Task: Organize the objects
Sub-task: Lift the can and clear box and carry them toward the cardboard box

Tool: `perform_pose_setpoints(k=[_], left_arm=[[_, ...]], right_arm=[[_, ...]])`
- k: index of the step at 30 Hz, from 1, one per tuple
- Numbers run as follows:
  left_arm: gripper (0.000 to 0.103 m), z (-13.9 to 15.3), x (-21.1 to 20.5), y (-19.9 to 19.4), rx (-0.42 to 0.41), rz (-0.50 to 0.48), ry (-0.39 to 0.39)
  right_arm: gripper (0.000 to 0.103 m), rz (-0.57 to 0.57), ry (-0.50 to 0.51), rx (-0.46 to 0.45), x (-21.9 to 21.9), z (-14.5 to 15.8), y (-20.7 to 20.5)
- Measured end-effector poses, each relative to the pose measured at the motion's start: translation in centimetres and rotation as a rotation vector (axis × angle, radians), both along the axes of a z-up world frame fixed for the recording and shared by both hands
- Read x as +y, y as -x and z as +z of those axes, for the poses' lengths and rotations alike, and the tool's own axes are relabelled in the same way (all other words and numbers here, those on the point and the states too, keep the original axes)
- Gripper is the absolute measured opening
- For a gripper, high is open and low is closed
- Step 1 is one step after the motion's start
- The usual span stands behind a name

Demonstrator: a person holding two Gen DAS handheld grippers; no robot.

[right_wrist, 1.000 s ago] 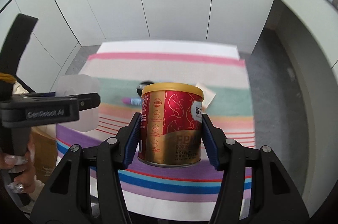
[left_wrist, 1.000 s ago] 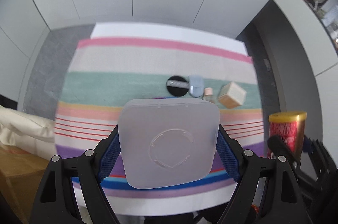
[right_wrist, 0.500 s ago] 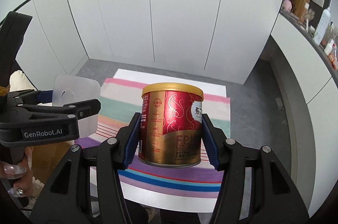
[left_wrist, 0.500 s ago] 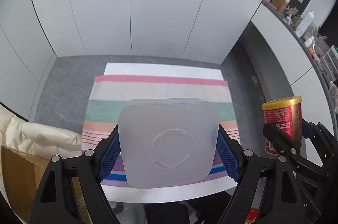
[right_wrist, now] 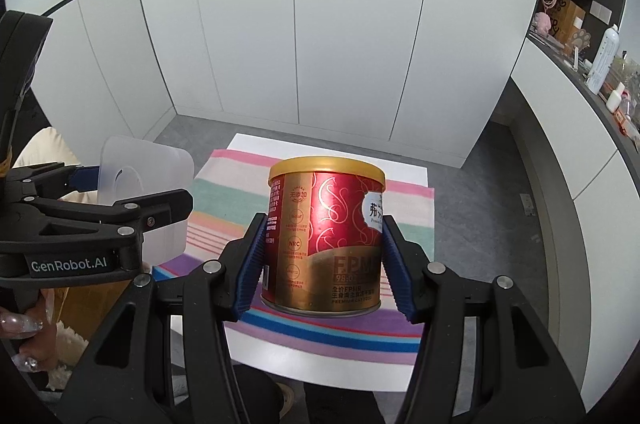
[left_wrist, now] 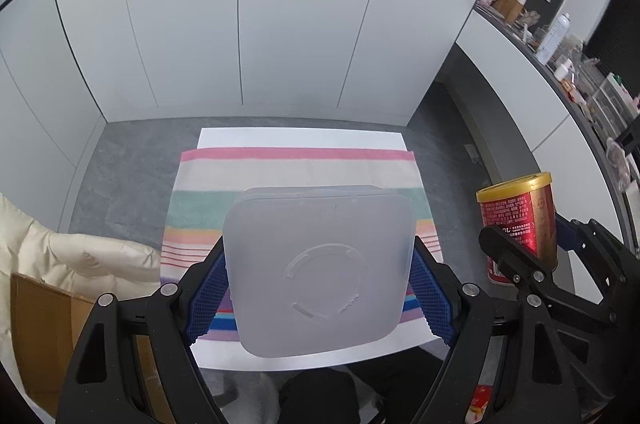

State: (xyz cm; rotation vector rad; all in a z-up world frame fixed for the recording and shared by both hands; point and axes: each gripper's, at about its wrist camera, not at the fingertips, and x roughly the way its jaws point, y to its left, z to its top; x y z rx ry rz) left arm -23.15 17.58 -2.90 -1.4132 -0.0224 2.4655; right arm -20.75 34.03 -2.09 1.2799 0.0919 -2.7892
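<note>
Your left tool (left_wrist: 318, 288) is clamped on a frosted plastic box (left_wrist: 318, 270), its blue pads (left_wrist: 210, 290) pressing the box's two sides, with the flat face bearing a raised ring turned toward the camera. Your right tool (right_wrist: 322, 266) is closed around a red and gold can (right_wrist: 324, 240), held upright with the gold lid on top and the ribbed blue pads (right_wrist: 252, 260) squeezing its flanks. Both things hang in the air, well above the surface (left_wrist: 304, 138), and from the left wrist view the can (left_wrist: 520, 220) sits off to the right of the box, at about the same height. From the right wrist view the box (right_wrist: 146, 196) and the left tool (right_wrist: 132, 202) lie to the left, and your hand (right_wrist: 24, 328) with long decorated nails grips that tool's handle. Below, a striped cloth (left_wrist: 296, 168) in pink, beige, teal, orange, purple and blue covers most of the white surface. To the left stand a cardboard box (left_wrist: 36, 328) and a cream padded fabric (left_wrist: 80, 256) draped over it. White cabinet panels (right_wrist: 320, 44) fill the background, and a shelf (right_wrist: 592, 64) on the right carries bottles and small items.
</note>
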Motion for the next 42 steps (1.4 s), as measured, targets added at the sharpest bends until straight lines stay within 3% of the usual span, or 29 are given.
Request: perform_pose_setpoints(k=[3,8,16,22,26,31,42], left_arm=[[0.084,-0.1,-0.7,-1.6,0.017,-0.002,-0.018],[0.084,-1.1,-1.7,-5.1,0.040,-0.006,0.033],[0.084,-3.1,-3.9,-10.1,-0.034,-0.004,-0.002],[0.084,-4.2,-5.1,-12.9,-0.048,0.007,0.015],[0.084,-5.7,-6.1,-14.3,-0.045,0.026,0.051],[0.084,-7.2,-7.3,-15.3,-0.094,0.037,0.037],[0.084,-6.9,-7.8,-15.7,-0.084,0.034,0.028]], right_arm=[[0.057,0.011,0.014,0.001,0.0,-0.2,-1.7],[0.057,0.017,0.023,-0.004,0.0,-1.0,-4.8],[0.057,0.028,0.026,-0.033,-0.3,-2.8,-9.2],[0.057,0.051,0.030,-0.075,-0.5,-4.5,-12.6],[0.057,0.052,0.049,-0.110,0.4,-5.6,-14.6],[0.057,0.041,0.084,-0.128,1.0,-6.1,-16.6],[0.057,0.037,0.084,-0.127,0.8,-6.0,-16.9]])
